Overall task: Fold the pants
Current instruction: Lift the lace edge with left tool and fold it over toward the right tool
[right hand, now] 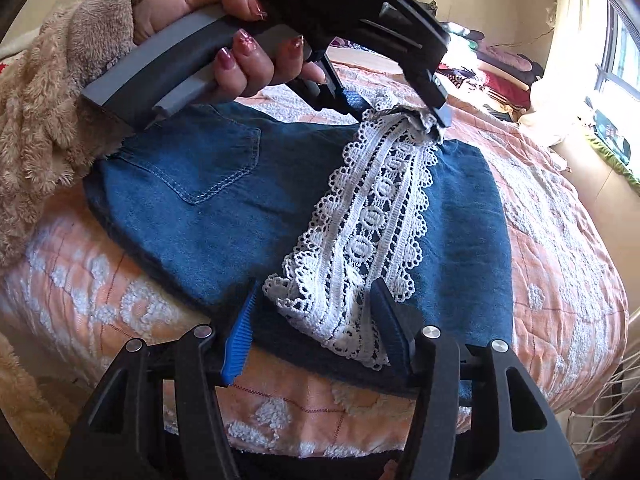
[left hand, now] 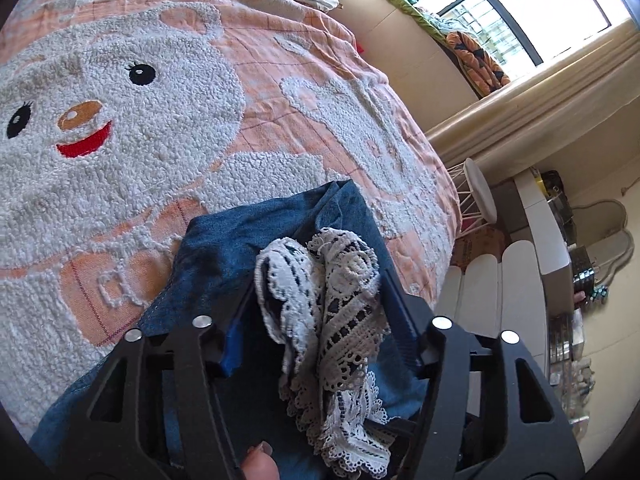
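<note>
Blue denim pants (right hand: 224, 200) with a white lace hem (right hand: 372, 208) lie folded on the bed, back pocket up. My left gripper (right hand: 400, 110) holds the far end of the lace hem and denim, lifted a little. In the left wrist view the lace (left hand: 332, 304) and denim (left hand: 224, 248) bunch between its jaws (left hand: 320, 300). My right gripper (right hand: 312, 312) stands open around the near end of the lace, its blue-padded fingers (right hand: 240, 336) on either side, at the near edge of the pants.
The bed has a pink quilt with a white fluffy bear design (left hand: 120, 112). Piled clothes (right hand: 492, 68) lie at the bed's far end. A white stool (left hand: 480, 192) and a white headboard (left hand: 500, 280) stand beside the bed, near a window (left hand: 540, 8).
</note>
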Tool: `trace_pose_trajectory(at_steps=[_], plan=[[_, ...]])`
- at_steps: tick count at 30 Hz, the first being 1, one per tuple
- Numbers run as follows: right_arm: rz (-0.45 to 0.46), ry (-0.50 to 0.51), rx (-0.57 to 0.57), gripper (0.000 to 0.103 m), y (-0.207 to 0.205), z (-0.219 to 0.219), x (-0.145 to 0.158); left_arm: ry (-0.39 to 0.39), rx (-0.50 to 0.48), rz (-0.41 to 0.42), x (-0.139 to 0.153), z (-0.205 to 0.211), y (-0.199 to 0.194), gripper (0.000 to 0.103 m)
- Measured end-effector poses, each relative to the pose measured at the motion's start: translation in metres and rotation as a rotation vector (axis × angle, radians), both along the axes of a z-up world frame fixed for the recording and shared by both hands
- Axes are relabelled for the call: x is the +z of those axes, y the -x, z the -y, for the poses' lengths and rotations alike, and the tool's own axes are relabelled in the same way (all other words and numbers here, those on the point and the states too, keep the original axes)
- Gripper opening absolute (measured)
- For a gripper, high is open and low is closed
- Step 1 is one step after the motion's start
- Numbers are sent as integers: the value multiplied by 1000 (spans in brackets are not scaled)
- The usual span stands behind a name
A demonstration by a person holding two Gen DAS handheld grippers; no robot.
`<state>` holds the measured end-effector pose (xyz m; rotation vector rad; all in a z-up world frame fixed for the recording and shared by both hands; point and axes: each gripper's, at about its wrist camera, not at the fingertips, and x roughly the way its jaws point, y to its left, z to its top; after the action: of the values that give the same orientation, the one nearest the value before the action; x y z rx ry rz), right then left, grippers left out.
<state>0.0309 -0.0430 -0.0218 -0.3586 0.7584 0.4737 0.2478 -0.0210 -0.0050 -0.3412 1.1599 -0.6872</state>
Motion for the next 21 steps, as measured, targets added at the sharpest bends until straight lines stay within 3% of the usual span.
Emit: trace_pose_trajectory(at_steps=[2, 5, 12, 21], plan=[[-1, -4, -16, 35, -6, 5, 0, -57, -5, 17, 0, 5, 1, 29], [-39, -117, -14, 18, -11, 21, 9, -74, -4, 12, 0, 6, 0, 22], [-125, -390, 22, 17, -21, 47, 33, -33, 8, 13, 13, -10, -1, 21], [-151, -288, 90, 17, -28, 14, 25, -53, 65, -38, -11, -37, 0, 22]])
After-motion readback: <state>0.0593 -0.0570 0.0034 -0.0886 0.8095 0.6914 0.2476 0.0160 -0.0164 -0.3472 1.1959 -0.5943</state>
